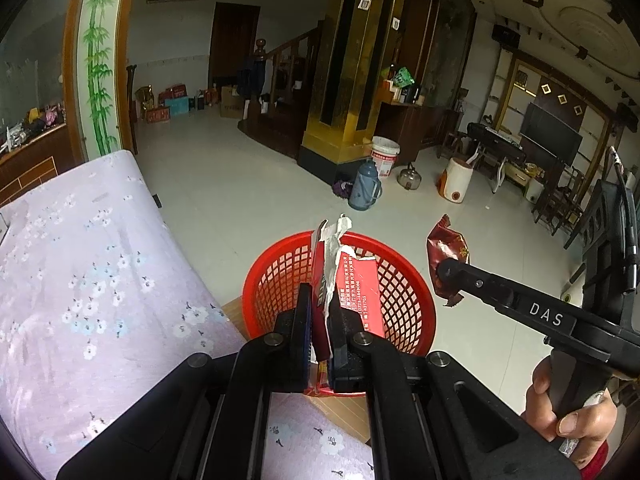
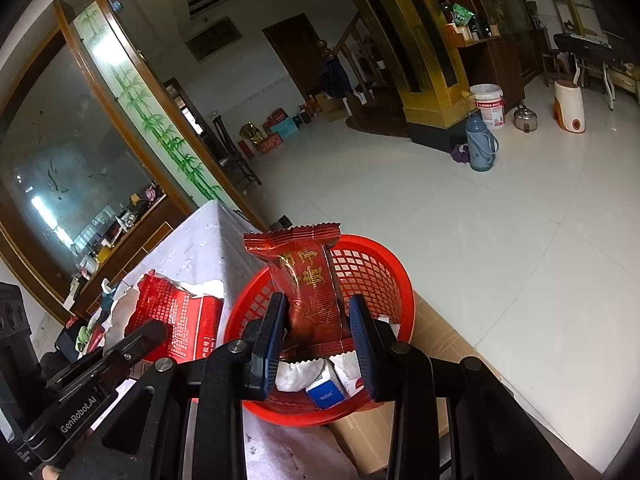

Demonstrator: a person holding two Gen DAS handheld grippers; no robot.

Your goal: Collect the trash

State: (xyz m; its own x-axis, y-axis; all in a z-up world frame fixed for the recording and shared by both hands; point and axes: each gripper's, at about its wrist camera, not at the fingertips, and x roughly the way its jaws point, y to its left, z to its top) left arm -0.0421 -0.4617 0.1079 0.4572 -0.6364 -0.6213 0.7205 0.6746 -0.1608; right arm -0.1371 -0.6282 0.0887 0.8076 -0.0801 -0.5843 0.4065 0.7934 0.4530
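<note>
Dim daylight, sharp focus (edges bend heavily).

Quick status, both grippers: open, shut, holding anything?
Left gripper: shut on the torn red packet, above the red basket.
Right gripper: shut on the dark red snack wrapper.

Big room w/ pale tiled floor [image 1: 248, 184], glossy, daylight reflecting off it. Landmark: gold-and-black pillar [image 1: 344, 60] mid-room. At its foot: white bucket [image 1: 385, 155], blue thermos jug [image 1: 364, 186], metal kettle [image 1: 409, 177]. Behind pillar, to its left: dark wood staircase [image 1: 288, 76], dark door [image 1: 232, 44], boxes [image 1: 172, 104] along white back wall. Far left of pillar: bamboo-painted panel [image 1: 98, 60] in wood frame. Right of pillar: TV [image 1: 550, 140] on wood wall unit, keyboard [image 1: 496, 142] on stand.
</note>
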